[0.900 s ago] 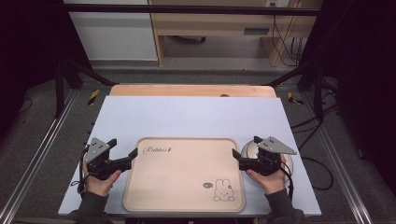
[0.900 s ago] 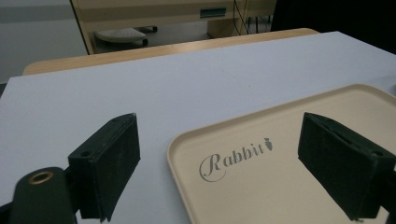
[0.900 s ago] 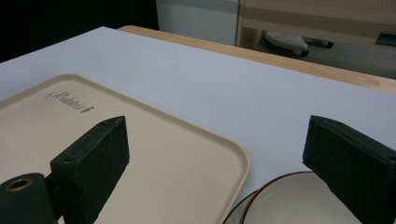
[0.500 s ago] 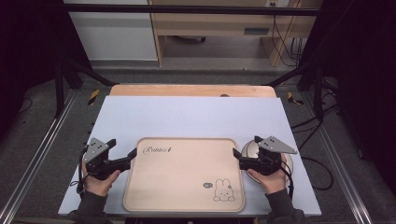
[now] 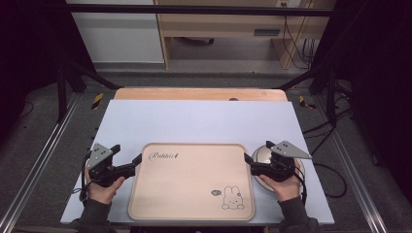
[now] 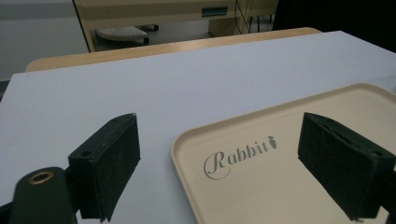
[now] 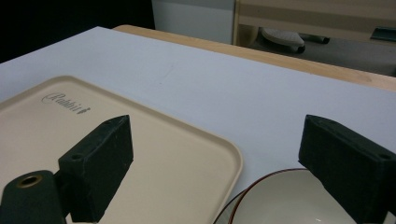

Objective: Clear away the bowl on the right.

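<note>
A beige tray (image 5: pixel 192 182) printed with "Rabbit" and a small rabbit drawing lies flat at the near middle of the table. My left gripper (image 5: pixel 134 164) is open at the tray's left edge. In the left gripper view (image 6: pixel 218 122) the tray's corner (image 6: pixel 280 186) lies between its wide-apart jaws. My right gripper (image 5: pixel 249 163) is open at the tray's right edge, above a white red-rimmed bowl (image 5: pixel 260 154). The right gripper view (image 7: pixel 215 123) has the tray (image 7: pixel 140 154) at its left jaw and the bowl (image 7: pixel 289 200) at its right jaw. Nothing is gripped.
A pale blue-white mat (image 5: pixel 199 121) covers the wooden table (image 5: pixel 199 93), bare beyond the tray. Black frame posts and cables stand off the table at the right (image 5: pixel 330 87) and left. A wooden bench (image 5: pixel 218 24) is behind the table.
The left hand and its gripper have drifted slightly to the left. The right gripper, tray and bowl have stayed where they were.
</note>
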Motion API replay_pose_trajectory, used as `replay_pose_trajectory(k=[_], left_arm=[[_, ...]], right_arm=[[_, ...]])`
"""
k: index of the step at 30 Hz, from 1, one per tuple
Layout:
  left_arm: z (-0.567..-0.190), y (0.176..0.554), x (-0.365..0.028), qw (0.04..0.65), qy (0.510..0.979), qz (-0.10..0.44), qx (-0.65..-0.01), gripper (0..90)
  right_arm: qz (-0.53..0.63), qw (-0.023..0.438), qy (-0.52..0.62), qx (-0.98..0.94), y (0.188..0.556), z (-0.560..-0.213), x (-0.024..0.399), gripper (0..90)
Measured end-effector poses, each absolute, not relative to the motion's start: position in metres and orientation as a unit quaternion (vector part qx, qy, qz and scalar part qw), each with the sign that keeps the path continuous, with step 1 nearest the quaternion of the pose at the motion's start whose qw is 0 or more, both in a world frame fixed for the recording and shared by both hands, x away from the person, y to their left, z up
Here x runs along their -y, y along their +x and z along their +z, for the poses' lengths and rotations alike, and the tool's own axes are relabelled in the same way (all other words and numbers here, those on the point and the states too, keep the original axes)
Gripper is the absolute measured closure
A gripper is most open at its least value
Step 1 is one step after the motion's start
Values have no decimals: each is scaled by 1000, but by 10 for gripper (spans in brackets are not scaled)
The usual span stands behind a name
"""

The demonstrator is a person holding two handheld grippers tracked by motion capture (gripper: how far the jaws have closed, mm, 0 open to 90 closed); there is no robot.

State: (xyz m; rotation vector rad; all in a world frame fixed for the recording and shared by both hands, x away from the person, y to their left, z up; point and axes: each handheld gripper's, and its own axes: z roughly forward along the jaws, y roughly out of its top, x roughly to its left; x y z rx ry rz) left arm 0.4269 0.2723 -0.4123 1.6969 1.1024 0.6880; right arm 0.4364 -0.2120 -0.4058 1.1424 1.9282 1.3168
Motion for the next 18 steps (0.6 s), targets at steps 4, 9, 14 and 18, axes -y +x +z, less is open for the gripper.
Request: replay_pose_trajectory(k=[4,9,14,18], left_arm=[[-413,427,-272,481,696,282,-452,124],[-414,428,-272,479,698,281,-452,124],[-413,428,-271,478,699,282,-451,124],[-414,428,-272,478,698,281,-453,125]], right_arm=[[483,266,423,-719,437,-406,213,114],[478,265,428,-720,437,-404,214,118],[475,268,427,-721,437,-401,216,126],[476,269,430,-719,437,-400,219,135]])
